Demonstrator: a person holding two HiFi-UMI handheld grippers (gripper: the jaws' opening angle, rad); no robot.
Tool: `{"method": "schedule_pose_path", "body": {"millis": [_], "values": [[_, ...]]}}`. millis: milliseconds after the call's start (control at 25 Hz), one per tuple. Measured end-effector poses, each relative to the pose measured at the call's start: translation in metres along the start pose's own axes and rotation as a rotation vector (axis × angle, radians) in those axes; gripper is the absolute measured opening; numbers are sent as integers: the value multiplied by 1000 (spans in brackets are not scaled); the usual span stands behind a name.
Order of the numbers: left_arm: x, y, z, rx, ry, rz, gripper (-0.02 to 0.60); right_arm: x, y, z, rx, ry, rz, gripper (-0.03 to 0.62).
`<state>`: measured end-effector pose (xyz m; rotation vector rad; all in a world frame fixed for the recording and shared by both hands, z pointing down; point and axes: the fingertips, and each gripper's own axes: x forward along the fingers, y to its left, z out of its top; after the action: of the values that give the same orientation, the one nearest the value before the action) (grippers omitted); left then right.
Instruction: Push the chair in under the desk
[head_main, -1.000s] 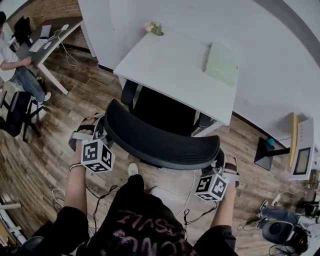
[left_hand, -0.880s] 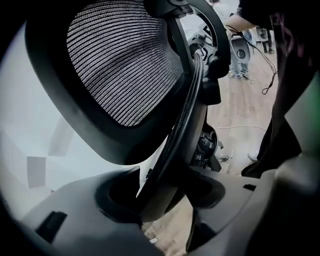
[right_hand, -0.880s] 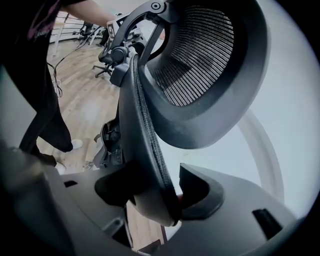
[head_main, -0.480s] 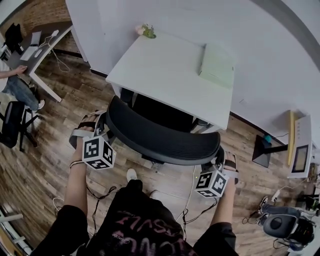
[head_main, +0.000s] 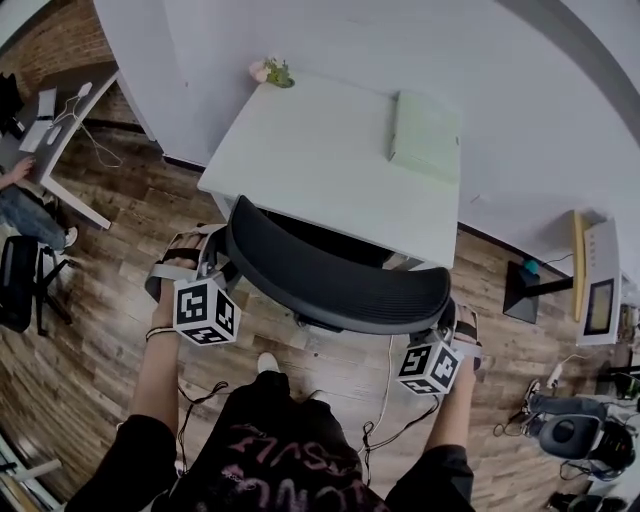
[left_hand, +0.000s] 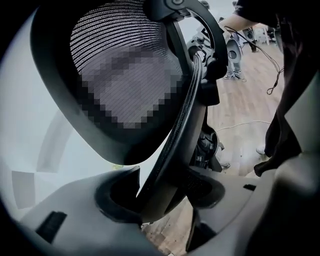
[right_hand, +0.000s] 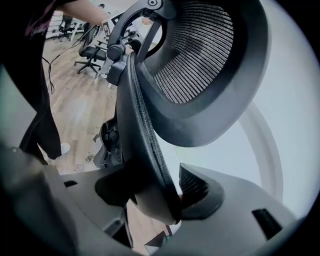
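i have my left gripper (left_hand: 165, 196) and right gripper (right_hand: 161, 196) each clamped on a side edge of the chair (head_main: 335, 275), whose seat sits mostly under the desk (head_main: 320, 160), so i judge only a short push is left.

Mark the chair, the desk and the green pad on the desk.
chair (head_main: 330, 285), head view, middle of the black backrest.
desk (head_main: 310, 150), head view, bare part of the white top.
green pad (head_main: 425, 135), head view, middle of its upper face.
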<state>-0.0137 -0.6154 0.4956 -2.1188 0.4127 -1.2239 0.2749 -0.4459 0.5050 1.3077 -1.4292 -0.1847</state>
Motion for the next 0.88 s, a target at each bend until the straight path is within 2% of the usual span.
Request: {"method": "schedule_pose_path", "body": {"millis": [480, 880], "values": [[47, 38, 16, 36, -37, -17, 270, 33, -31, -6, 28, 60, -41, 262], [66, 49, 25, 27, -30, -28, 272, 48, -43, -12, 26, 48, -18, 262]]}}
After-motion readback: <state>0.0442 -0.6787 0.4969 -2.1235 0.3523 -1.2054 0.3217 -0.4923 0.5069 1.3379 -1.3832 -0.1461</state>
